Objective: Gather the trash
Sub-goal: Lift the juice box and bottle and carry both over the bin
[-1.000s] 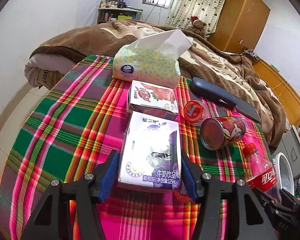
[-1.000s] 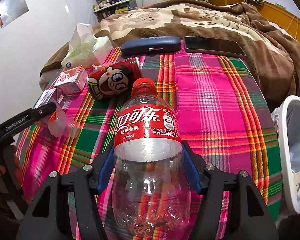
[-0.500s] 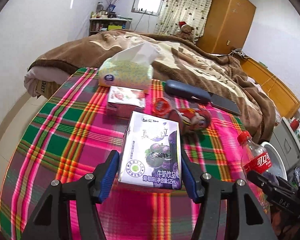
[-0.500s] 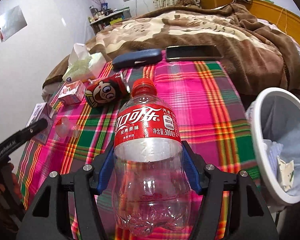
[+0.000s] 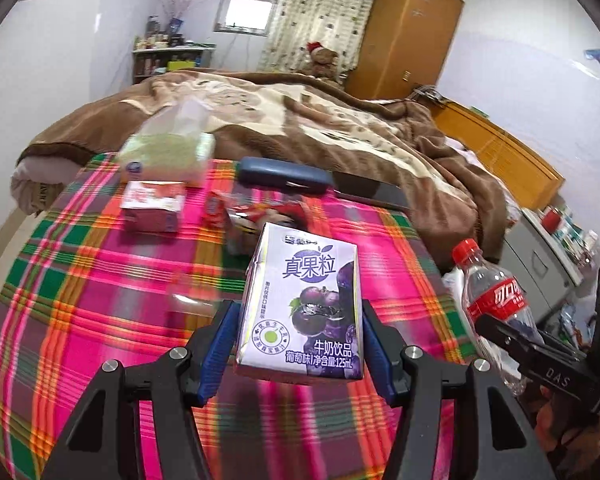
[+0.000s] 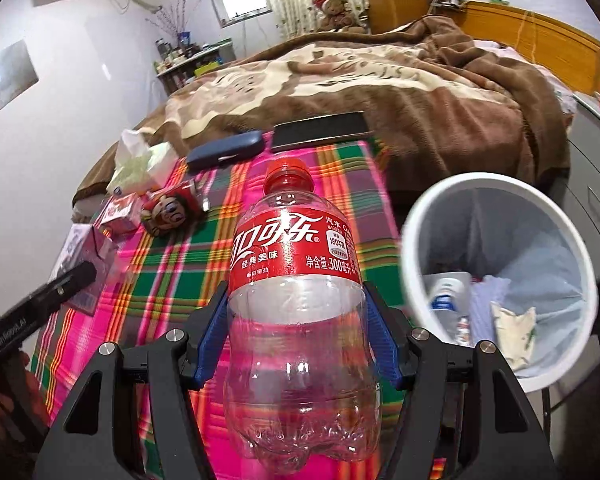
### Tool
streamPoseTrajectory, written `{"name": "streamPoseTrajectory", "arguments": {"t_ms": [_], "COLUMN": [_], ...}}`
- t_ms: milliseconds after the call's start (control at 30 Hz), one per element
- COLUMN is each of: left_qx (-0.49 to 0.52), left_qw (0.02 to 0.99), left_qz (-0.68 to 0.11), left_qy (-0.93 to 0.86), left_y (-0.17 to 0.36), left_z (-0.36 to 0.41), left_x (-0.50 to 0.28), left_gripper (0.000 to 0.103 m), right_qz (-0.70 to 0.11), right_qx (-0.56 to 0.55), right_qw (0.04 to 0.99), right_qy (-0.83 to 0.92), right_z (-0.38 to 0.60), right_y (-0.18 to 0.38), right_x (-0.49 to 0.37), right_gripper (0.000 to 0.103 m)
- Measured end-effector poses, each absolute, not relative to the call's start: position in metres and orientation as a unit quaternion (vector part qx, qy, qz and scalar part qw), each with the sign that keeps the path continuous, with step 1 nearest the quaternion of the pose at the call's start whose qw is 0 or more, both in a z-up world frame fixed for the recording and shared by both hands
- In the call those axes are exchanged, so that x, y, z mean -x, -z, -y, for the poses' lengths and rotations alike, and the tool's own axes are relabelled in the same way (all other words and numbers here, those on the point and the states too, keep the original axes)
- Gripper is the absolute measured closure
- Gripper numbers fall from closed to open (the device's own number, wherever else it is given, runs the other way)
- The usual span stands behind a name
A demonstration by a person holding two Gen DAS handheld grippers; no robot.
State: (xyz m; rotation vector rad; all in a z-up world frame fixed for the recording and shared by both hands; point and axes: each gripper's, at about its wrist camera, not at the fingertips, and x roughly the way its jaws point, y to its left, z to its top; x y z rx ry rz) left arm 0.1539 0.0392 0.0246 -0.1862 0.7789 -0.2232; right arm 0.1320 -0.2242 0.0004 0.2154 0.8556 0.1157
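Note:
My left gripper (image 5: 298, 344) is shut on a purple-and-white grape milk carton (image 5: 302, 304) and holds it upright above the plaid table (image 5: 80, 280). My right gripper (image 6: 296, 336) is shut on an empty clear cola bottle (image 6: 296, 312) with a red label and cap, lifted above the table's right edge. The bottle also shows at the right of the left wrist view (image 5: 496, 304). A white trash bin (image 6: 496, 272) with a liner and some trash stands just right of the bottle, beside the table.
On the table lie a red cartoon can (image 6: 168, 210), a pink carton (image 5: 152, 208), a tissue pack (image 5: 168, 156), a blue case (image 5: 284, 176) and a phone (image 6: 320, 130). A bed with a brown blanket (image 6: 380, 80) lies behind. A grey cabinet (image 6: 592, 160) stands at right.
Both grippers have lifted their loads off the table and pulled back. The right gripper has swung toward the bin, which now shows more fully.

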Motion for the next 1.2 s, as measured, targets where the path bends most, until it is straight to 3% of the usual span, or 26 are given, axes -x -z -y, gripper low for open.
{"name": "streamPoseTrajectory", "arguments": {"t_ms": [1200], "left_qx": [-0.002], "left_qw": [0.863], "left_qz": [-0.412], "left_qy": [0.292], "left_y": [-0.008], "left_z": [0.228], "left_x": [-0.167], "left_gripper": [0.044], "right_qz": [-0.443], "right_qx": [-0.145], "right_qw": [0.884], "right_qy": [0.041], "right_z": [0.382], "right_y": [0.030], "right_x": [-0.136], "right_gripper": [0.039]}}
